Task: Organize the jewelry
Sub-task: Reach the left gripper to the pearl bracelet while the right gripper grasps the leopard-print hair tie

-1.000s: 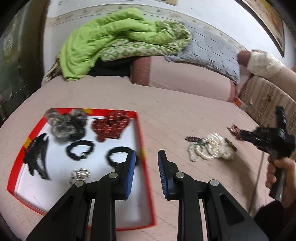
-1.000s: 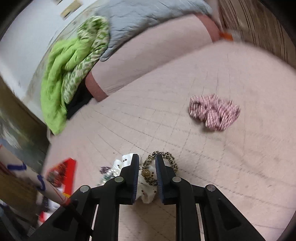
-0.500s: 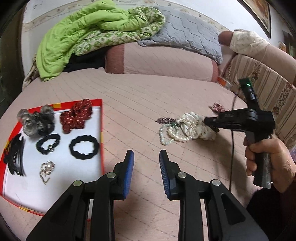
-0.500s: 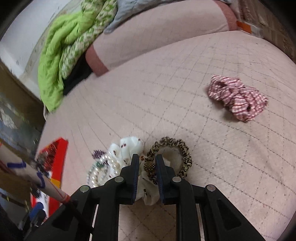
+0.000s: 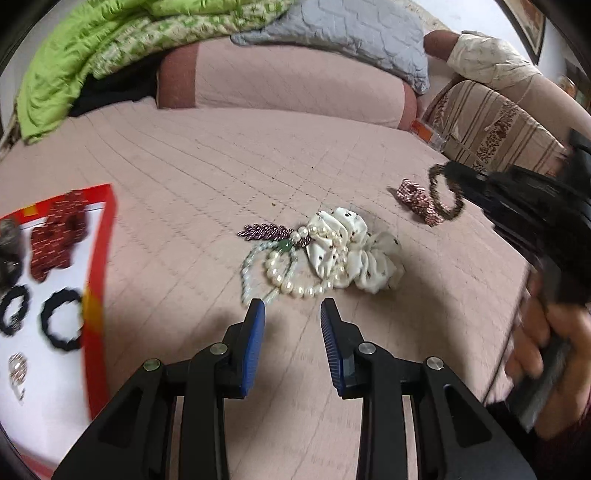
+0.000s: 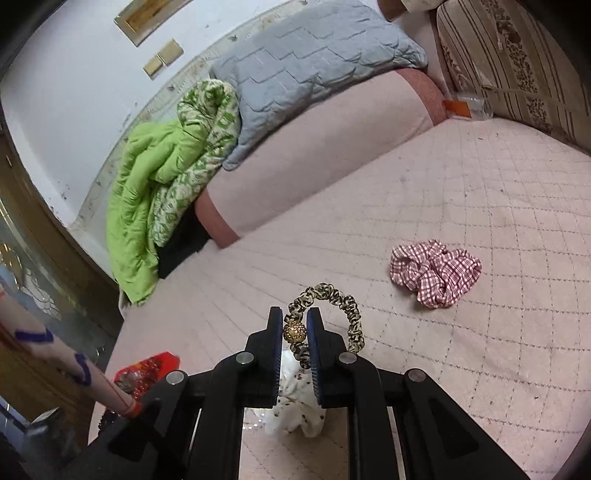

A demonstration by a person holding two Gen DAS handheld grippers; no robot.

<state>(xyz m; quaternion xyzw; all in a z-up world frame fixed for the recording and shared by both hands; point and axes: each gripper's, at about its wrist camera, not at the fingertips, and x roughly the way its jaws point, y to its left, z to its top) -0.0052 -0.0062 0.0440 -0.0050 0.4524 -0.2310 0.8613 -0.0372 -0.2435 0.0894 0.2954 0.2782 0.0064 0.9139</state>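
My right gripper (image 6: 294,314) holds a leopard-print hair tie (image 6: 352,314) by its gold bead, its jaws still closing, and the tie hangs above the pink bed. The left wrist view shows this tie (image 5: 439,192) dangling at the far right. Below it lies a white dotted scrunchie (image 5: 354,254) tangled with pearl necklaces (image 5: 291,273) and a purple beaded piece (image 5: 264,232). My left gripper (image 5: 292,308) is open just short of the pearls, with nothing between its fingers. A red-rimmed white tray (image 5: 99,258) at the left holds a red scrunchie (image 5: 55,240), black hair ties (image 5: 61,325) and a brooch (image 5: 16,369).
A red-checked scrunchie (image 6: 436,271) lies alone on the bed to the right. At the head of the bed are a pink bolster (image 5: 295,85), a grey pillow (image 5: 343,33) and a green blanket (image 5: 85,55). A striped cushion (image 5: 495,125) borders the right side.
My left gripper swung right, away from the tray, and came down close to the pearl pile. My right gripper lifted the leopard hair tie off that pile.
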